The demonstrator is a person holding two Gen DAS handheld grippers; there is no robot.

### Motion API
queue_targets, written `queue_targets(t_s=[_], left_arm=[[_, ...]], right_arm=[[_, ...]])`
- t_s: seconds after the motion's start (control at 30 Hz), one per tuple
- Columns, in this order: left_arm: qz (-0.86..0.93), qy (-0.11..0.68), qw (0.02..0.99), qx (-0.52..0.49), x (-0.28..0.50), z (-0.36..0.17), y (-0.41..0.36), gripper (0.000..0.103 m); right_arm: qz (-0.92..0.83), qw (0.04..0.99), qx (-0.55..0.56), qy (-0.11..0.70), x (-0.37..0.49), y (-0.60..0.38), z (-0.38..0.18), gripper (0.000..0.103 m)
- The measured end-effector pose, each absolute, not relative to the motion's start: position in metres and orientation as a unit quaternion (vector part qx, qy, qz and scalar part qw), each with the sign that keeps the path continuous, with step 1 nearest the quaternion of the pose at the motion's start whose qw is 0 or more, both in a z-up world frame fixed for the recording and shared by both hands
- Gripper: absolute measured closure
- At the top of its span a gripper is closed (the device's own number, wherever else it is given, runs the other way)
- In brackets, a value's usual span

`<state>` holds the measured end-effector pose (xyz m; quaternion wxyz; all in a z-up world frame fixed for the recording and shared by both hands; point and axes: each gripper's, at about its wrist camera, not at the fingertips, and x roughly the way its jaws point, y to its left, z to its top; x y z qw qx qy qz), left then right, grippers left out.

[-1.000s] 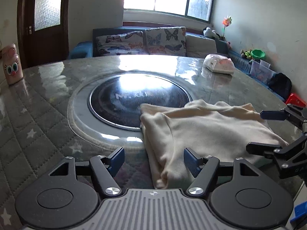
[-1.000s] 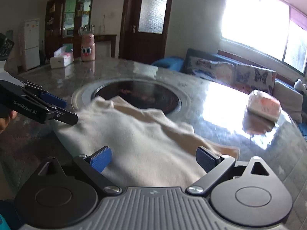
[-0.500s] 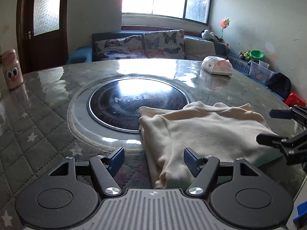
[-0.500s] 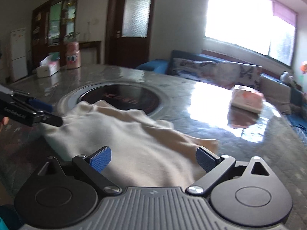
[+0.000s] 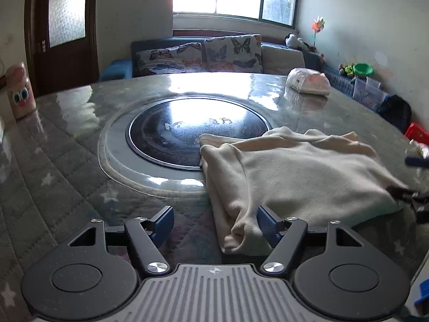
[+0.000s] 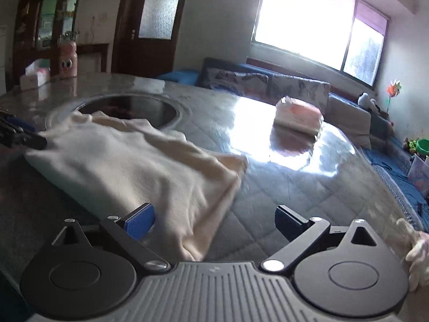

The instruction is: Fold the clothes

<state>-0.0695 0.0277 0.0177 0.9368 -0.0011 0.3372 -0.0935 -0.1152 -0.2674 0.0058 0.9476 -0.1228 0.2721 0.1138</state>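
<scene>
A cream garment (image 5: 295,177) lies folded on the round table (image 5: 67,177), partly over the dark glass inset (image 5: 198,131). My left gripper (image 5: 215,224) is open over the garment's near left corner, which bunches up against the right-hand pad without being pinched. At the far right edge of the left wrist view, the right gripper (image 5: 402,175) shows blurred beside the garment. In the right wrist view the garment (image 6: 134,166) spreads to the left. My right gripper (image 6: 214,221) is open, with the cloth's near right corner between its fingers. The left gripper (image 6: 29,134) sits at the cloth's far left end.
A white and orange tissue pack (image 5: 308,83) rests at the table's far side. A pink owl-faced container (image 5: 21,91) stands at the left edge. Behind the table is a sofa with butterfly cushions (image 5: 198,56). A gloved hand (image 6: 415,255) grips the right tool.
The right gripper has swung to the right, so the garment has slid leftward in its view and the tool has shifted toward the edge of the left wrist view. The left gripper has stayed put.
</scene>
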Motion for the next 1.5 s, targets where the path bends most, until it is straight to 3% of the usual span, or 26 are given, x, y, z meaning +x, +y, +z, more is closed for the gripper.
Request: queue_targets(t_s=[0.17,0.4,0.73,1.07,1.2,1.5], left_arm=[[-0.102,0.331,0.938,-0.015,-0.07,0.026,0.034,0.033],[-0.119,0.345,0.93,-0.051,-0.066,0.026,0.048,0.051],[-0.111,0.337,0.927,-0.119,-0.06,0.039,0.08,0.052],[-0.122,0.372,0.902,-0.183,-0.047,0.034,0.091,0.044],[-0.128,0.377,0.894,-0.206,-0.042,0.035,0.086,0.035],[-0.134,0.401,0.856,-0.299,-0.024,0.035,0.081,0.028]], right_arm=[[0.16,0.946,-0.135,0.249,-0.114,-0.25,0.029,0.009],[0.3,0.911,-0.155,0.239,-0.106,-0.191,0.044,0.021],[0.425,0.845,-0.223,0.236,-0.102,-0.11,0.034,0.043],[0.451,0.814,-0.268,0.249,-0.099,-0.074,0.011,0.066],[0.437,0.824,-0.268,0.241,-0.098,-0.07,0.009,0.087],[0.437,0.85,-0.184,0.228,-0.097,-0.097,0.037,0.091]])
